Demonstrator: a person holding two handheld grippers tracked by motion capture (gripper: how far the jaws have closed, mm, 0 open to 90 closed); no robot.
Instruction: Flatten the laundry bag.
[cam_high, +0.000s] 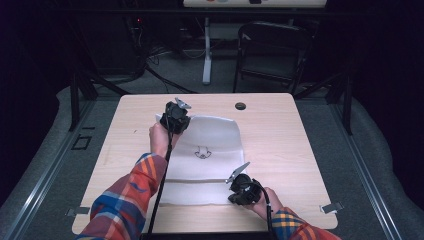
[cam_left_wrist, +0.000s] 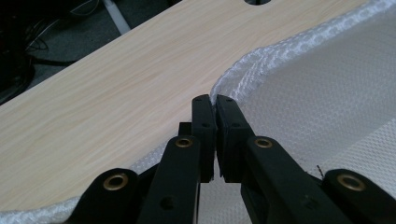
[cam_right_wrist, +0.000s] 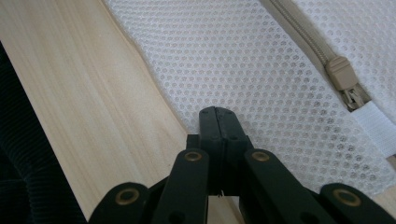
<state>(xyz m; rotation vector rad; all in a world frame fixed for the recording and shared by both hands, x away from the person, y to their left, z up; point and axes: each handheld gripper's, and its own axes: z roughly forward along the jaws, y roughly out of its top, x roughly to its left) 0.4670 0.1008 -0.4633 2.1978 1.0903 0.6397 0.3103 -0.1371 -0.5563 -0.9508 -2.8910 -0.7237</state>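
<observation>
Noted white mesh bag (cam_high: 202, 150) flat mid-table (cam_high: 280, 135). Left gripper (cam_left_wrist: 214, 100) clamped on its far corner; right gripper (cam_right_wrist: 217, 112) closed at near edge, grip unconfirmed. Beige zipper (cam_right_wrist: 343, 74) alongside; chair (cam_high: 272, 50) beyond.

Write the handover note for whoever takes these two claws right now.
Left claw: shut on the far left corner of the white mesh bag, pinching its edge.
Right claw: shut, tips on the mesh at the bag's near right end, beside the beige zipper pull; whether it grips the mesh is unclear.
Bag: lies flat on the wooden table, zipper running across its near part.
Done: far corner taken.
Left: probably folding or moving the bag; nothing folded yet.
</observation>
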